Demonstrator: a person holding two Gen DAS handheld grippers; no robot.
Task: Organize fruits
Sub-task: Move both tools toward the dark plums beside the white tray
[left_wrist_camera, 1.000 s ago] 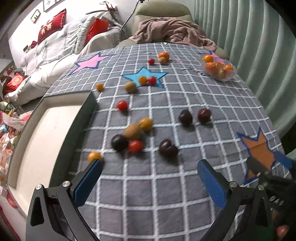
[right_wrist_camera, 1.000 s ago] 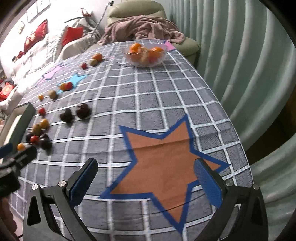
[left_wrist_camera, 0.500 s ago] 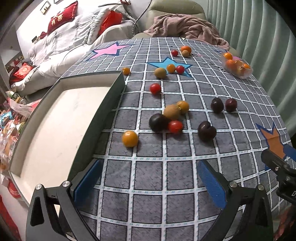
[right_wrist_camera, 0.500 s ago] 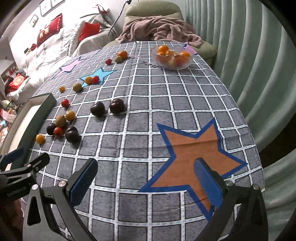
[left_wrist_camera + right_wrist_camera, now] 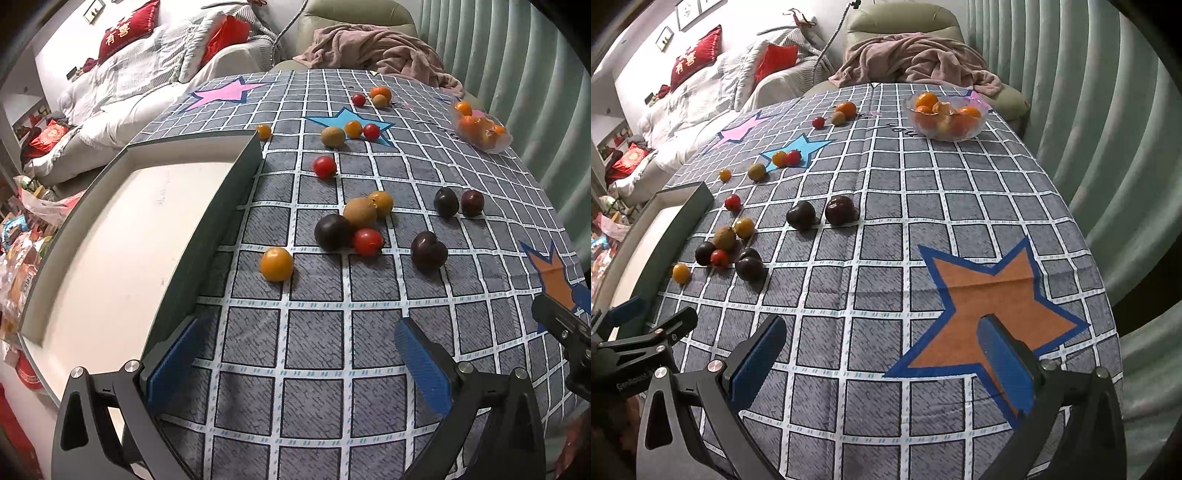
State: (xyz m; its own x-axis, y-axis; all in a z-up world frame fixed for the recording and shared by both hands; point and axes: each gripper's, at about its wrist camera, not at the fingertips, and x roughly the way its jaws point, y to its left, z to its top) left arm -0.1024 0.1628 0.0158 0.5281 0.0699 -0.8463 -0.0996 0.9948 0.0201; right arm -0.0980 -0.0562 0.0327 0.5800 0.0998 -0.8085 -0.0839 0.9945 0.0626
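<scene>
While we hold both tongs spread and empty, left tongs (image 5: 299, 354) low over table (image 5: 317, 369), tray (image 5: 110, 236) at nine o'clock, orange fruit (image 5: 276, 264) at twelve, right tongs (image 5: 882, 354) above orange star (image 5: 993, 295).

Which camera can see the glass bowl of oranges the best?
The right wrist view: the glass bowl sits whole and fairly central there, its oranges easy to tell apart. The left wrist view shows it small and squashed near the right edge.
</scene>
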